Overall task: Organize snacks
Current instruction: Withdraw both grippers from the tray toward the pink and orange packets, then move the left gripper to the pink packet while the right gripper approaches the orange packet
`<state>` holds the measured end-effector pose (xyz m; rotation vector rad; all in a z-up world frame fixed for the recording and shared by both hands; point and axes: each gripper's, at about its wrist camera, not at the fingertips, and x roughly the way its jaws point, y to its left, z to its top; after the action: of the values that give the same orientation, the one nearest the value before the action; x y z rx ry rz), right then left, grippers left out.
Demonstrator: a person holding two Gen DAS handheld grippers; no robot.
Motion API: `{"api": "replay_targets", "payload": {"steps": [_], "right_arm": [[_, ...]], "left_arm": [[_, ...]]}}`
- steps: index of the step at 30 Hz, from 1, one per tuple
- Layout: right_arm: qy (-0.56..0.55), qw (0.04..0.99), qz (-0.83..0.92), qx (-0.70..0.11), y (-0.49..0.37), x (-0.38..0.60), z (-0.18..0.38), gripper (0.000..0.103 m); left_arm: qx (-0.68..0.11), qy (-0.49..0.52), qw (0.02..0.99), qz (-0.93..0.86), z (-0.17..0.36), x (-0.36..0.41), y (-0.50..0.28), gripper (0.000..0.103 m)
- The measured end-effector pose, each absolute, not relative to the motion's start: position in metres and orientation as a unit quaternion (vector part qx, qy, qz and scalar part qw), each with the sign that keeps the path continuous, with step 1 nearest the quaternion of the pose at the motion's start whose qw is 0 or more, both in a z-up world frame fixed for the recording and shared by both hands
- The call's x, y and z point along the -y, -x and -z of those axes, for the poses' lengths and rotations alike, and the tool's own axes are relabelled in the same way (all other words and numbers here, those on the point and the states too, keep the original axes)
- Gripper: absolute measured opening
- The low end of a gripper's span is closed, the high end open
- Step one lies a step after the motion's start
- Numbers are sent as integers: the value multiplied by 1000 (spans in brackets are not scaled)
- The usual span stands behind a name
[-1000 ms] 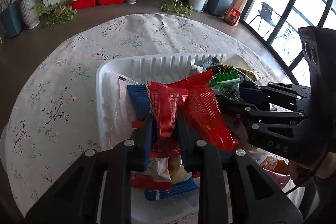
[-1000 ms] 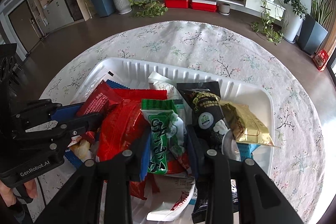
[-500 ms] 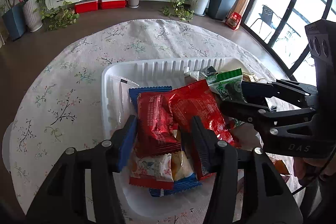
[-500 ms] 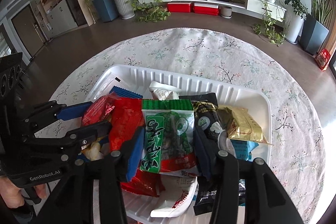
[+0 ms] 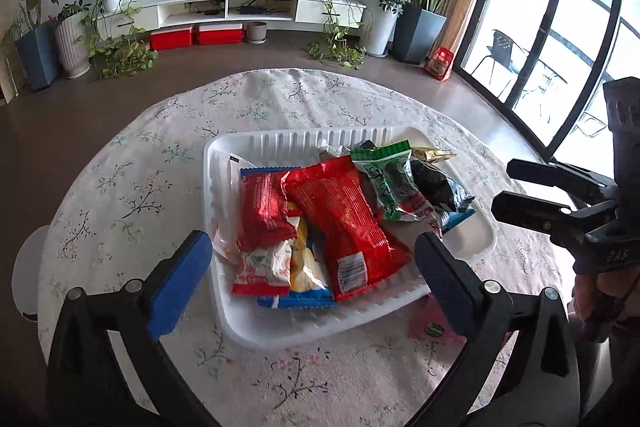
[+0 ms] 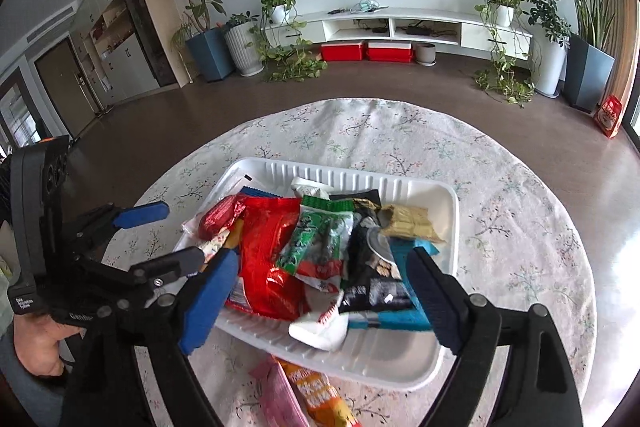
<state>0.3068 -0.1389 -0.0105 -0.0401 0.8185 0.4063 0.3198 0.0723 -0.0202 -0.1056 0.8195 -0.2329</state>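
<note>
Across the middle of both frames you are filling the white tray (image 5: 280, 141) with snack packets (image 5: 344, 219); the left gripper (image 5: 310, 265) and right gripper (image 6: 316, 291) are opening with nothing between them, while a pink packet (image 6: 280, 393) and an orange packet (image 6: 324, 399) are waiting on the tablecloth (image 5: 132, 187) at bottom centre

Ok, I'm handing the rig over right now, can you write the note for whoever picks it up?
Left gripper: jaws opening, nothing between the pads, above the near end of the white tray.
Right gripper: jaws opening, empty, above the tray's near side.
Done: most snacks are piled in the tray, including the big red packet and the green packet.
Left: a pink packet and an orange packet lie on the tablecloth beside the tray's near edge; they probably go in next.
</note>
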Motion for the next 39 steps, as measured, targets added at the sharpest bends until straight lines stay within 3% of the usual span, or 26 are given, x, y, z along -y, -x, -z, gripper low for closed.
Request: {"api": "replay_targets", "payload": {"steps": [14,39], "right_arm": [[28,885,-117,-451,-244,192,71,90],[-39,845,-219,-486,-185,157,99,90]], "left_arm": [[-410,74,903,107,49,-27,-235,103],[-442,95,886,103,59,-14,-230,103]]}}
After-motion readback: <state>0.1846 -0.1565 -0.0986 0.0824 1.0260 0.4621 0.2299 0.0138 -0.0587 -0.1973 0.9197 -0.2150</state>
